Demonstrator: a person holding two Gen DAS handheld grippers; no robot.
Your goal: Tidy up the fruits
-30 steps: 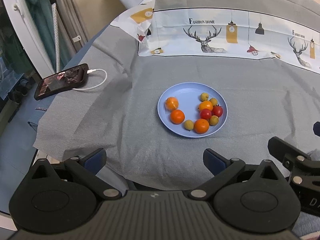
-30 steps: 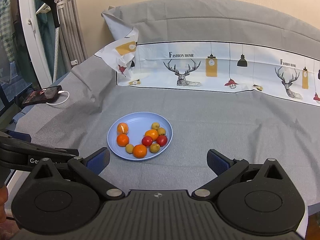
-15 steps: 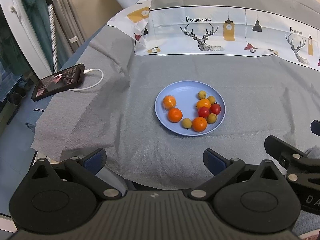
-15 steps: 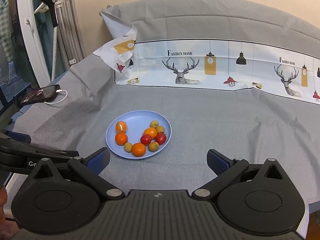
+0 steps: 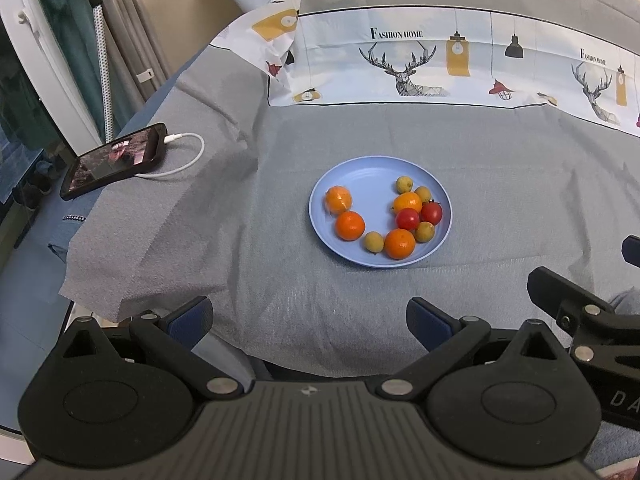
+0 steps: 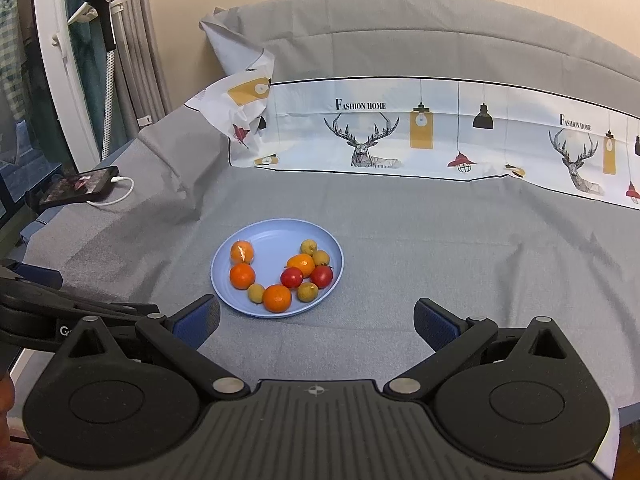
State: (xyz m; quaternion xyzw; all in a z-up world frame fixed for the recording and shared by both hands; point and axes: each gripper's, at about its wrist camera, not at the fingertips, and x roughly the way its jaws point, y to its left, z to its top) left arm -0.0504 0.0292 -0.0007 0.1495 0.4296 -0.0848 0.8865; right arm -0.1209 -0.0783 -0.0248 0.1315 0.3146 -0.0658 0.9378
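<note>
The left tongs (image 5: 308,320) and right tongs (image 6: 318,320) are both released and empty, with all fruits (image 6: 280,276) together on the blue plate (image 6: 276,232) ahead, which fits either sorting ahead or gathering done.

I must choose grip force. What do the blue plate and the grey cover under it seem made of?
Blue plate: probably plastic or melamine, matte, with even colour and soft highlights. Grey cover: seemingly thin non-woven fabric, matte, finely textured, holding sharp creases.
</note>
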